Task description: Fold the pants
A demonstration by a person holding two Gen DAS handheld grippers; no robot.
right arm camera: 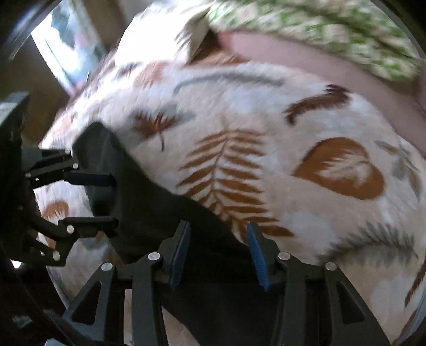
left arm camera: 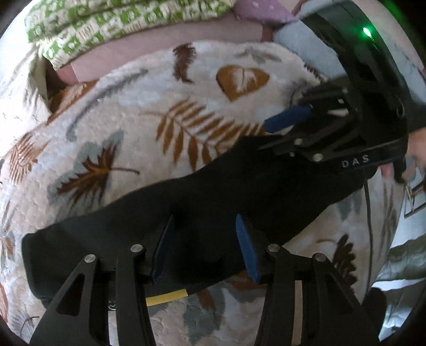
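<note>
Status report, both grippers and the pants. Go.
Left gripper open, jaws straddling black pants. Right gripper open over the other end. Pants on leaf blanket. Nothing blocking.

Black pants (left arm camera: 186,213) lie across the leaf-print blanket (left arm camera: 133,119); both the left gripper (left arm camera: 205,247) and the right gripper (left arm camera: 277,133) are spread wide over them.

Bed covered by fleecy white blanket (left arm camera: 127,127) with brown/grey leaf print. Green-white patterned pillow (left arm camera: 106,24) along far edge, pink sheet (left arm camera: 165,48) beneath. Bright window (right arm camera: 66,50) at left, overexposed.
</note>
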